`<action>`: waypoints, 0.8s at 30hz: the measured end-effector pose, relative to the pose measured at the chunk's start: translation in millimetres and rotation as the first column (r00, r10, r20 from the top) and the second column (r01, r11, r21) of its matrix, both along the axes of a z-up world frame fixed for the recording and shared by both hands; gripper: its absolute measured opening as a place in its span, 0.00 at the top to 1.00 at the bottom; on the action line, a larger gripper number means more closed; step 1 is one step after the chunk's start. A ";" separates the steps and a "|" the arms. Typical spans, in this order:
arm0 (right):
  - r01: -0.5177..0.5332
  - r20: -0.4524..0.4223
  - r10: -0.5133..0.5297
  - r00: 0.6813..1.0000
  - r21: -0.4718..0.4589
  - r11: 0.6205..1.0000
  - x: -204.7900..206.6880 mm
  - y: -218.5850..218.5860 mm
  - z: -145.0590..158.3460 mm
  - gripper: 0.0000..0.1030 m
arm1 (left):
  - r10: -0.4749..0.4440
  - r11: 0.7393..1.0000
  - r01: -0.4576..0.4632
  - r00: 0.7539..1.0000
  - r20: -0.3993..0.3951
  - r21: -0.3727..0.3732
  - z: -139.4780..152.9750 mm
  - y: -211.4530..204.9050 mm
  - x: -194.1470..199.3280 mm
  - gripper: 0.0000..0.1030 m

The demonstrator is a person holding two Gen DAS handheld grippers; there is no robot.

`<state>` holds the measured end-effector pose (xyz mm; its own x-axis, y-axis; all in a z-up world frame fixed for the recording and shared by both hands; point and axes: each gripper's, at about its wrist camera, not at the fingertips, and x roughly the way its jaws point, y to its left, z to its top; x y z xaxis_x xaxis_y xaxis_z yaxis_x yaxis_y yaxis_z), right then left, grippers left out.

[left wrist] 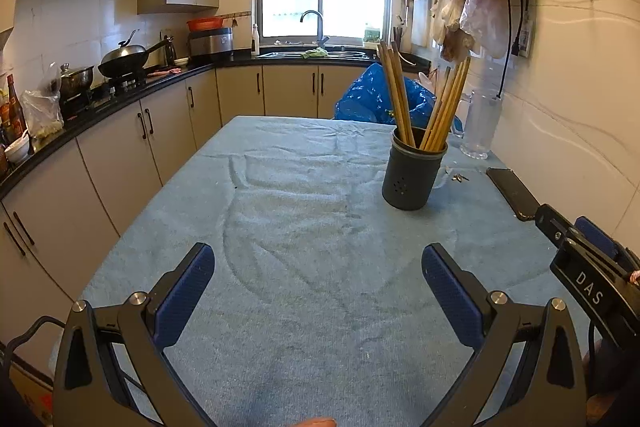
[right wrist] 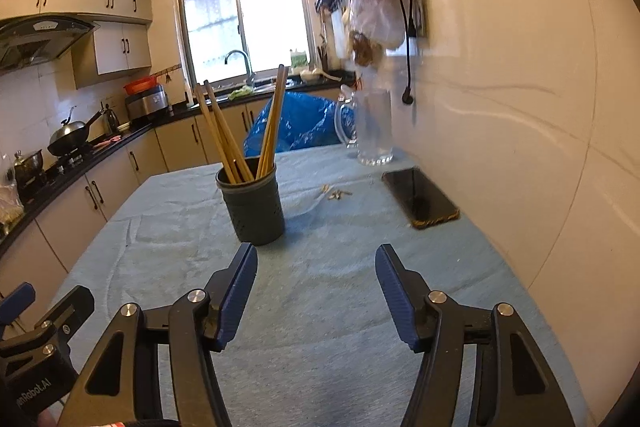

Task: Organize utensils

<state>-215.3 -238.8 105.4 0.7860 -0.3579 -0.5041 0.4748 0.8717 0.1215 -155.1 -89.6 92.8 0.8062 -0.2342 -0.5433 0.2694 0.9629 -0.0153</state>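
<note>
A dark grey holder [left wrist: 412, 175] stands upright on the blue towel-covered table [left wrist: 280, 227]. Several wooden chopsticks [left wrist: 424, 99] stand in it, leaning left and right. The holder [right wrist: 254, 205] and chopsticks [right wrist: 240, 131] also show in the right wrist view. My left gripper [left wrist: 318, 259] is open and empty, low over the towel, well short of the holder. My right gripper [right wrist: 316, 257] is open and empty, just in front of the holder. The right gripper's body [left wrist: 588, 267] shows at the right edge of the left wrist view.
A black phone [right wrist: 420, 197] lies by the wall at the right. A clear glass pitcher [right wrist: 370, 125] stands behind it. Small bits [right wrist: 338, 193] lie on the towel. A blue bag [right wrist: 296, 123] sits past the table's far end. Counters and stove run along the left.
</note>
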 end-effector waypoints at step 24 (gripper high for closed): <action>-0.051 -0.023 0.050 0.998 -0.038 0.998 3.1 13.7 -2.6 0.31 | 0.002 1.000 -0.003 0.998 -0.058 -0.024 -4.9 8.1 8.7 0.00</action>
<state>-212.1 -225.1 102.9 0.7926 -0.3377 -0.5077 0.4323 0.8984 0.0773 -146.5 -81.5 87.9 0.7740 -0.2458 -0.5836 0.2647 0.9628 -0.0545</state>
